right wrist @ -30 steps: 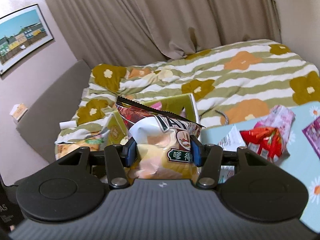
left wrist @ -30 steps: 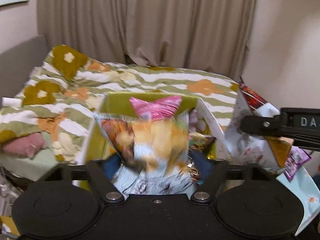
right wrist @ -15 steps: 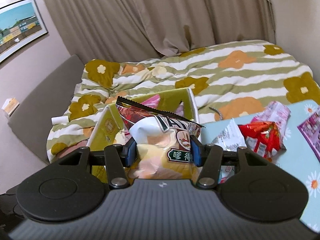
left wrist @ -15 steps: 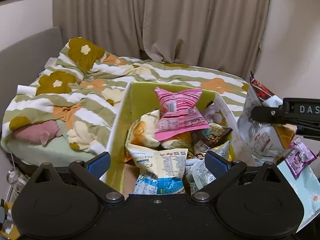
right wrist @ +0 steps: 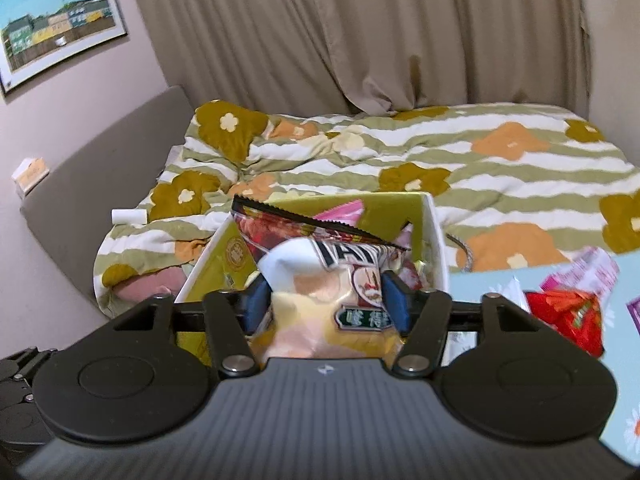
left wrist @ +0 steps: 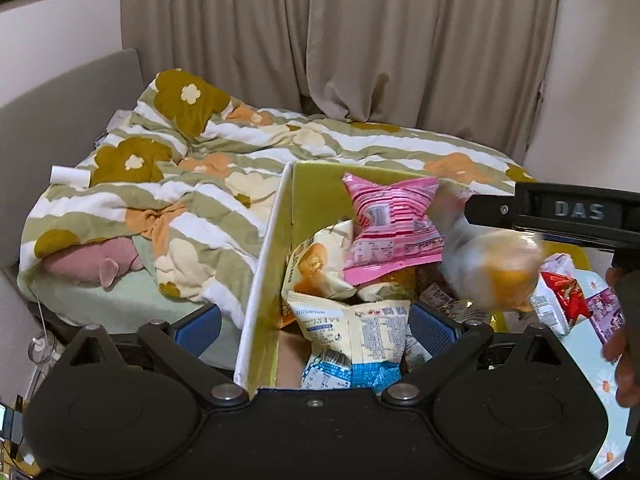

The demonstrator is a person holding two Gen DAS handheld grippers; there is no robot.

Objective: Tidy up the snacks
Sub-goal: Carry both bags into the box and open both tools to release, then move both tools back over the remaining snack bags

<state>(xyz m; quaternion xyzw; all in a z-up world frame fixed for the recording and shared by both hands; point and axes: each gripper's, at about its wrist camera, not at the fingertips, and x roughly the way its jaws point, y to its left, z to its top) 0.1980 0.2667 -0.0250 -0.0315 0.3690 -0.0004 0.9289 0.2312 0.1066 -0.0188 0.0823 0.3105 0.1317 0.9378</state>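
Note:
A box [left wrist: 260,280] with a yellow-green inside and white outer walls holds several snack bags, among them a pink one [left wrist: 390,224] and a white-and-blue one [left wrist: 356,332]. My left gripper [left wrist: 316,328] stands open over the box's near end, with nothing gripped. A chip bag [right wrist: 320,280] sits between the blue pads [right wrist: 394,306] of my right gripper [right wrist: 325,306], above the box [right wrist: 434,240]. Its jaws are opening, and the pads still touch the bag's sides. In the left wrist view the chip bag [left wrist: 492,268] is a blur under the right gripper's black finger [left wrist: 560,212].
The box stands against a bed with a flowered striped quilt [right wrist: 480,168]. To its right a pale blue daisy-print surface [right wrist: 480,284] carries a red packet [right wrist: 564,316] and a purple one [left wrist: 604,312]. A hand [left wrist: 624,344] shows at the right edge.
The bag that was between my left gripper's fingers now lies in the box, and those fingers stand wider. My right gripper has carried the chip bag left, over the box.

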